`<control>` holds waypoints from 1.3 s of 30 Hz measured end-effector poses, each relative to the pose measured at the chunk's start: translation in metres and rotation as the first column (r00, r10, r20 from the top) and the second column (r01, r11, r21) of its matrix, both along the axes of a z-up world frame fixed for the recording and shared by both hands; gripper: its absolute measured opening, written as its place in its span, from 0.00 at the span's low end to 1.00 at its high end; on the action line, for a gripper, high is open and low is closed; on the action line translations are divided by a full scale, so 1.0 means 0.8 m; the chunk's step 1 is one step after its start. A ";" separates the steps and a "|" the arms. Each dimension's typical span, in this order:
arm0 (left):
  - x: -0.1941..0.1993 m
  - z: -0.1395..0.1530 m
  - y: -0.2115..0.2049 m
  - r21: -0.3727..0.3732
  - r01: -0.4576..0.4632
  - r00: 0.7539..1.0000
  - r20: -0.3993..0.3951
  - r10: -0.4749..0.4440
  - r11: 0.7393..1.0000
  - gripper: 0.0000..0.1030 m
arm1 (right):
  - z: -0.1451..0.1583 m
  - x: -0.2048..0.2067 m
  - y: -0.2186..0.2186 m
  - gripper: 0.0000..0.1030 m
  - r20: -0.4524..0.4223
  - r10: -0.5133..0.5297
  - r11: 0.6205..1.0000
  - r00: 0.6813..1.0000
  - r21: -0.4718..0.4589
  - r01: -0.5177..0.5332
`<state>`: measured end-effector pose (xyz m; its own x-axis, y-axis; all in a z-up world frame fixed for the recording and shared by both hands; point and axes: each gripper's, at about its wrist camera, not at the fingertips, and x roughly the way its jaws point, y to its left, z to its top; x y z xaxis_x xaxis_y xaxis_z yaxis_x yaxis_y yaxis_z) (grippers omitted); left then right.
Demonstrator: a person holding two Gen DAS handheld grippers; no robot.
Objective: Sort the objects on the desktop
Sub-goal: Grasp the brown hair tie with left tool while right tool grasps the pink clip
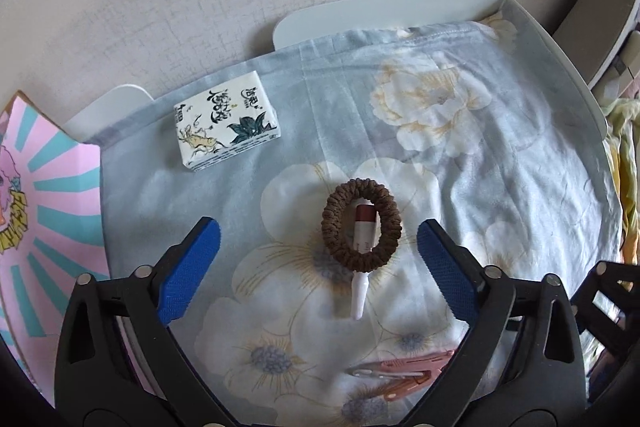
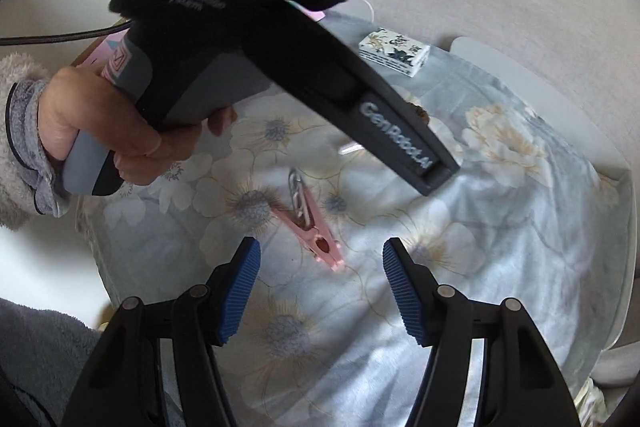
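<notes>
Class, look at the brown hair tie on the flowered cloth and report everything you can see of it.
The brown hair tie is a closed oval loop of ruffled, fabric-like material, dark brown all round. It lies flat on the flowered cloth, draped over a small white tube whose reddish-brown end shows inside the loop while its tip sticks out below. It sits ahead of the left gripper, between its open blue fingers, and neither touches it. In the right wrist view only a sliver shows.
</notes>
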<state>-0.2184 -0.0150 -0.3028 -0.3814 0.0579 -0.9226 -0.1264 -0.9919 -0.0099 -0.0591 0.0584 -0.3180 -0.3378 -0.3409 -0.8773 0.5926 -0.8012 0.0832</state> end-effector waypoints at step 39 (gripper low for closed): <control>-0.020 0.005 -0.036 0.164 -0.105 0.994 0.036 0.100 0.981 0.14 | -0.005 -0.007 0.003 0.22 -0.022 0.006 1.000 1.000 -0.006 -0.007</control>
